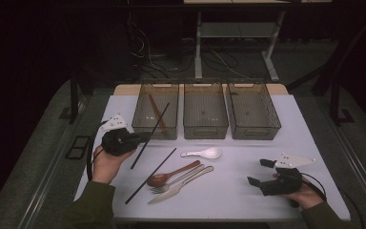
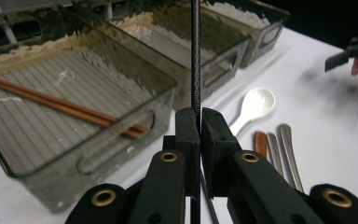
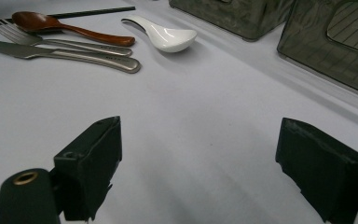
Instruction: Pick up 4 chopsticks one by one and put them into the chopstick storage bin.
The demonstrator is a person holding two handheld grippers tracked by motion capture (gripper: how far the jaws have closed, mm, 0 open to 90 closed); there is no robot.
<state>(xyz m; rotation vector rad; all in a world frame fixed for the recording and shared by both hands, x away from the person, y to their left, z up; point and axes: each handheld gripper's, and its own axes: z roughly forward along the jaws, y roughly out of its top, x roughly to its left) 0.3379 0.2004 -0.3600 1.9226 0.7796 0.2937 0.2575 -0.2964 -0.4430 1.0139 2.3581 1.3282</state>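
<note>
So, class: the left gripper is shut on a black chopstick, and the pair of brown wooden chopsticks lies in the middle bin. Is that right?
Not quite. The left gripper does clamp the black chopstick, but the high view shows the brown wooden chopsticks in the leftmost clear plastic bin.

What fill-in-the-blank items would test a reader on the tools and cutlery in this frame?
1. The left tool is shut on a black ____.
2. The brown chopsticks lie inside the ____ bin of the three, seen from the high view.
3. The right tool stands ____ above the bare table.
4. The spoon nearest the bins is ____ in colour.

Missing words: chopstick; left; open; white
</note>
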